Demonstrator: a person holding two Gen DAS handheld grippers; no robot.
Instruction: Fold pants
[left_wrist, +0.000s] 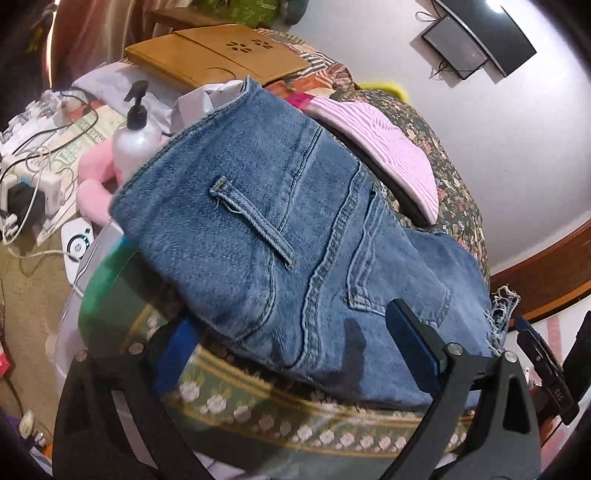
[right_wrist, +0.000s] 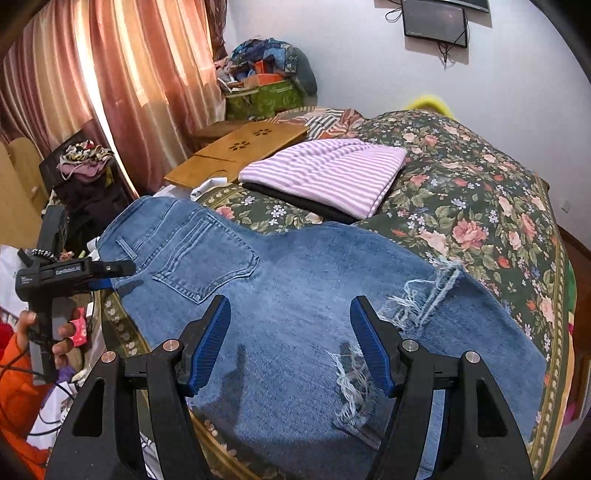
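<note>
Blue denim jeans (left_wrist: 258, 184) lie flat, back side up, on the floral bedspread (right_wrist: 461, 184); their seat and back pocket sit at the left and a ripped leg (right_wrist: 424, 295) runs right. My left gripper (left_wrist: 291, 317) hovers open at the seat end near the bed's edge, its fingers (left_wrist: 413, 347) wide apart and pressing nothing. From the right wrist view the left gripper (right_wrist: 110, 271) shows side-on beside the waistband, held by a hand (right_wrist: 55, 332). My right gripper (right_wrist: 290, 301) stands open just above the thigh, beside the frayed rips, with denim below it and nothing pinched. It also shows at the far right, right gripper (left_wrist: 535, 350).
A folded pink striped garment (right_wrist: 325, 166) rests on a dark one behind the jeans. A wooden lap tray (right_wrist: 236, 151) lies further back. Off the bed's left edge are a white pump bottle (left_wrist: 135, 136), a pink plush toy (left_wrist: 92, 184), and a power strip with cables (left_wrist: 22, 192).
</note>
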